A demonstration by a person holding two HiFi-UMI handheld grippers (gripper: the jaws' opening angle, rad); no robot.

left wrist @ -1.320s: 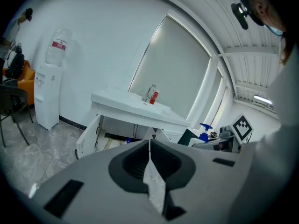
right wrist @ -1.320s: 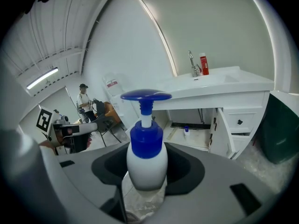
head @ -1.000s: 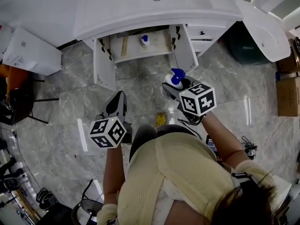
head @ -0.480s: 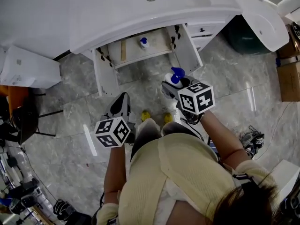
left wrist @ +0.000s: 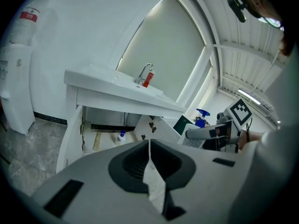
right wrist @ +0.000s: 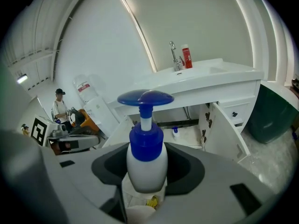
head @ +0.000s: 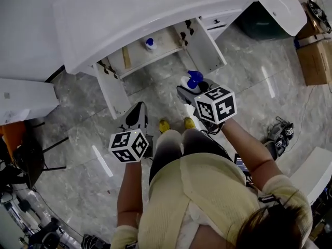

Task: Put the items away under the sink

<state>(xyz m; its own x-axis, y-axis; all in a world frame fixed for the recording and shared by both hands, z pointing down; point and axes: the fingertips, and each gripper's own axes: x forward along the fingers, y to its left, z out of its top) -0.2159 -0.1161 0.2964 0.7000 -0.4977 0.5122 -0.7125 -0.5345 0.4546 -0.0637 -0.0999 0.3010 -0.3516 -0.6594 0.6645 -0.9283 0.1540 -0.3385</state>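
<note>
My right gripper (head: 190,91) is shut on a white pump bottle (head: 191,81) with a blue pump head, held upright in front of the open sink cabinet (head: 165,41). The right gripper view shows the bottle (right wrist: 146,158) filling the space between the jaws. A small white bottle with a blue cap (head: 150,44) stands on the cabinet floor; the same bottle (right wrist: 175,132) shows between the open doors. My left gripper (head: 138,110) hangs lower left of the cabinet, shut with nothing in it, its pads (left wrist: 153,174) pressed together.
Both cabinet doors (head: 205,44) stand open toward me. A red bottle (right wrist: 187,57) and a faucet (right wrist: 174,55) sit on the sink top. A dark green bin (head: 262,19) is right of the cabinet, a cardboard box (head: 314,61) beyond, cables (head: 280,130) on the floor.
The person has stepped closer to the cabinet, and yellow shoes now show on the floor. Both grippers keep their hold and relative places; the pump bottle stays gripped.
</note>
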